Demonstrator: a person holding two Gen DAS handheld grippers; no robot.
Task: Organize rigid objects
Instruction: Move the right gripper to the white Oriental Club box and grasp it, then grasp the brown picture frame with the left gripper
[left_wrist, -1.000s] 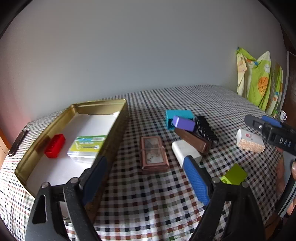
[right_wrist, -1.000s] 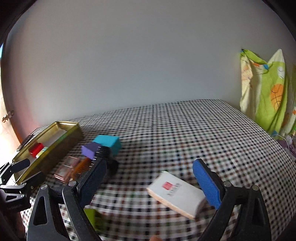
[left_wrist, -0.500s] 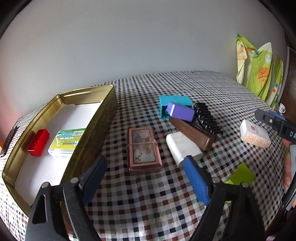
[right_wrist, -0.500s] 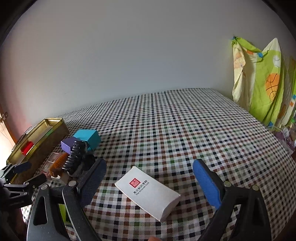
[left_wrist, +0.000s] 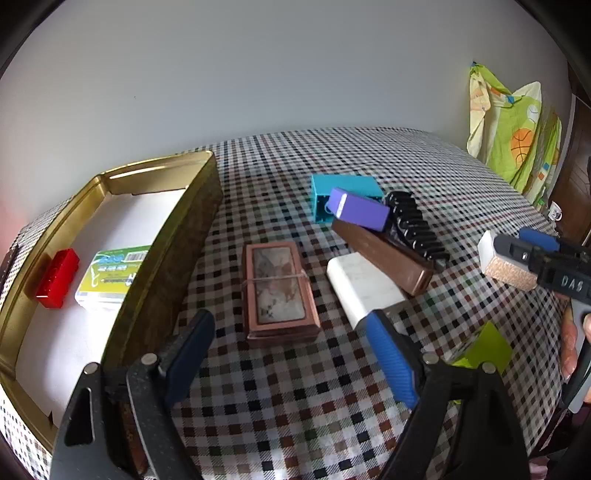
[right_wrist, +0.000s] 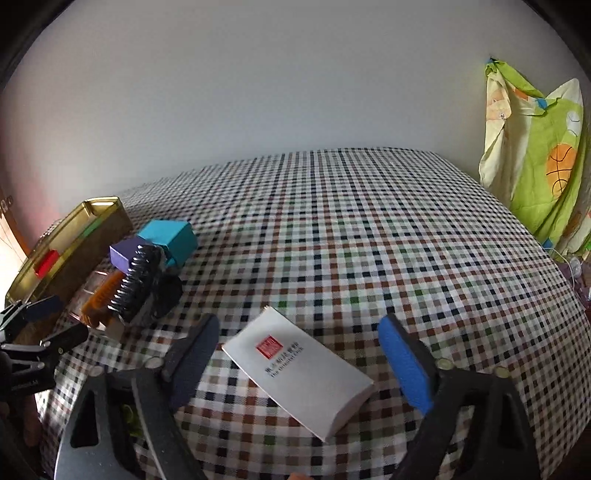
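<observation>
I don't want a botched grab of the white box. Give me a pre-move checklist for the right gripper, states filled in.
1. right gripper open: ok, jaws spread wide.
2. white box between the fingers: ok, though it lies diagonally.
3. Box clear of neighbours: ok, the black comb pile sits apart.
4. Fingers low enough to close on the box: cannot tell.
5. gold tin has room: ok, only a red block and green-labelled box inside.
6. left gripper out of the way: ok, open over the copper case.
</observation>
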